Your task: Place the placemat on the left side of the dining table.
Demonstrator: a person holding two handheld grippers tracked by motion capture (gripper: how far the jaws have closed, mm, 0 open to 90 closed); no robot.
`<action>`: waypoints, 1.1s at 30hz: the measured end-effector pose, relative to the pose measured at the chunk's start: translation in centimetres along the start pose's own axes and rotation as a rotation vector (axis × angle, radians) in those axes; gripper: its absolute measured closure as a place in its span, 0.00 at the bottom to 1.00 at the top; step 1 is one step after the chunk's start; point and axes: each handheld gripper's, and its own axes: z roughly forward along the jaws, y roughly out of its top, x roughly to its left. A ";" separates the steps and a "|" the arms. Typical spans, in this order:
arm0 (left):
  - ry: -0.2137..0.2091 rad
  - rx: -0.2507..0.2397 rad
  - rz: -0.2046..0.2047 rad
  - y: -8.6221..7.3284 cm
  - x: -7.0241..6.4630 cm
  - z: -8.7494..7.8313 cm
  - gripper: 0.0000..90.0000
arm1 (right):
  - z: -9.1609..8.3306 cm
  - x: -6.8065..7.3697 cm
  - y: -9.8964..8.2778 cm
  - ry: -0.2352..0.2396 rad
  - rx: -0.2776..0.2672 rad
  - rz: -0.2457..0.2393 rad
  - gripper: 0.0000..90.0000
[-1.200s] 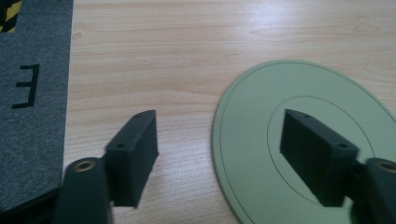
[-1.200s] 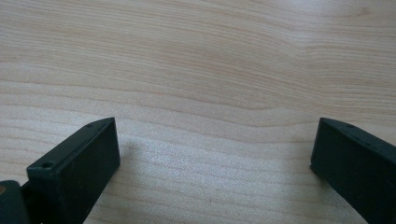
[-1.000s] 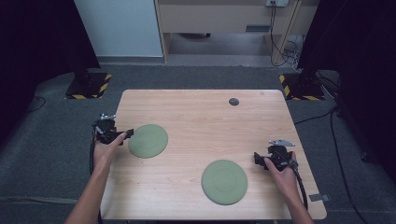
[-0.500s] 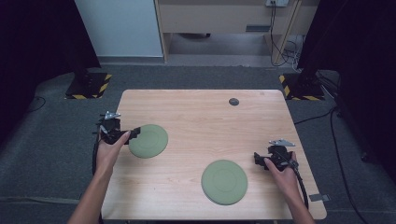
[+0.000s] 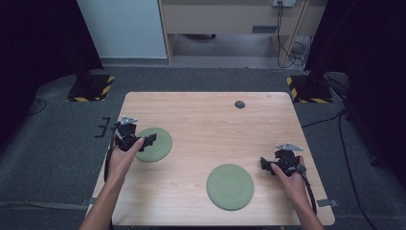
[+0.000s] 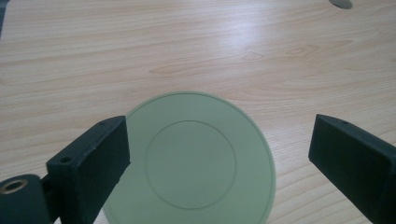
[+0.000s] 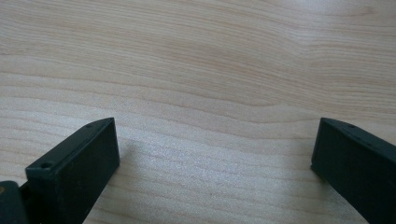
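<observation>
Green plate [image 5: 154, 143] lies flat near the left edge of the wooden table [image 5: 206, 120], and the left gripper [image 5: 149, 141] hangs over its near-left rim, jaws spread wide with nothing pinched between them; they have just been opening. In the left gripper view the plate [image 6: 191, 163] sits between and below the two black jaws, untouched as far as I can tell, so this reads as lining up to straddle the rim for a pick. Second green plate [image 5: 230, 186] lies flat toward the front edge, right of centre, well apart from the first. Right gripper [image 5: 265, 164] rests low just beside that plate's right side, jaws apart over bare wood [image 7: 201, 93], probably parked and waiting. Small dark round disc [image 5: 240, 104] sits near the far edge, not involved.
</observation>
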 end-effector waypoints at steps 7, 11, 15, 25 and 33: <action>-0.018 0.003 0.031 -0.2 -2.0 0.3 0.06 | 0.1 -0.1 0.1 -0.005 0.002 0.005 0.01; -0.035 0.006 0.056 -0.3 -3.3 0.4 0.06 | 0.1 -0.1 0.1 -0.003 0.002 0.004 0.01; -0.058 0.010 0.080 -0.3 -4.3 0.4 0.06 | 0.1 -0.1 0.1 -0.003 0.002 0.003 0.01; -0.084 0.001 0.101 -0.3 -5.5 0.3 0.07 | 0.1 -0.1 0.1 -0.002 0.002 0.002 0.01; -0.119 0.018 0.141 -1.0 -6.7 0.8 0.07 | 0.1 -0.1 0.1 -0.002 0.002 0.002 0.01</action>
